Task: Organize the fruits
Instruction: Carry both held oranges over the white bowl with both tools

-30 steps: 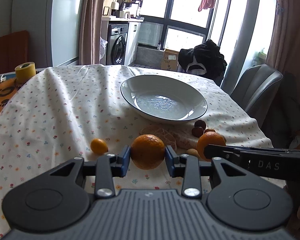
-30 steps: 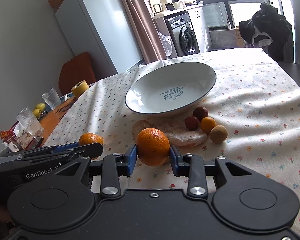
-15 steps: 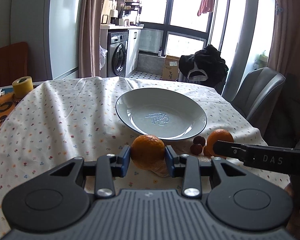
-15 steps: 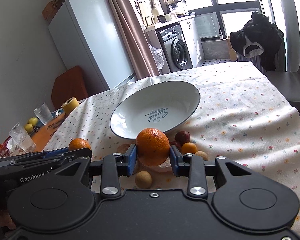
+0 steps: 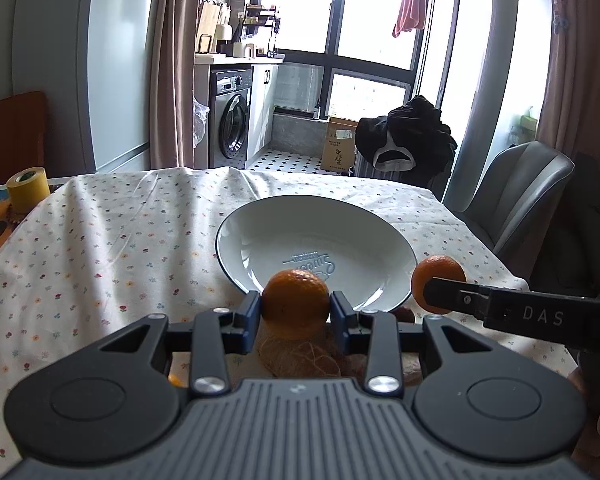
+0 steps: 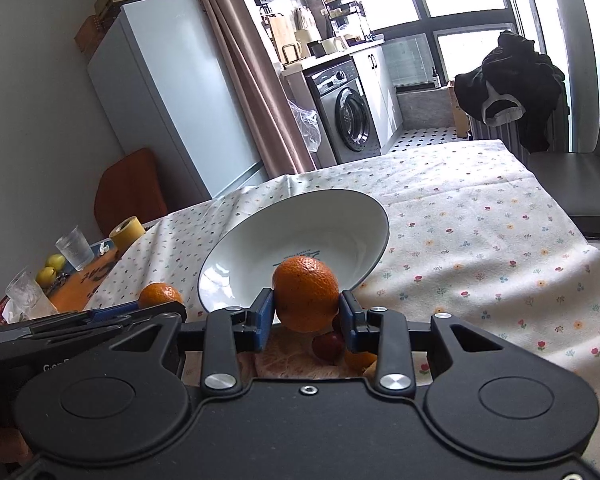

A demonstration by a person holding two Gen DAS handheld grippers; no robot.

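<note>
My left gripper (image 5: 296, 312) is shut on an orange (image 5: 295, 303), held just above the near rim of the white bowl (image 5: 260, 228). My right gripper (image 6: 306, 318) is shut on a second orange (image 6: 306, 298), also held at the bowl's (image 6: 352, 216) near edge. Each gripper's orange shows in the other view: the right one (image 5: 436, 280) at the bowl's right side, the left one (image 6: 158, 295) at its left. Under the grippers lie small fruits, a dark red one (image 6: 327, 345) and a small orange one (image 6: 360, 360), mostly hidden, beside a net bag (image 5: 300, 360).
The table carries a flowered cloth (image 5: 120, 248). A yellow tape roll (image 5: 27, 189) stands at the far left, with glasses (image 6: 75, 247) and yellow fruits (image 6: 50, 270) beyond it. A grey chair (image 5: 520, 196) stands at the table's right side.
Both grippers have risen and moved forward with their oranges, from over the small fruits to the bowl's near rim. The small fruits have dropped beneath the grippers.
</note>
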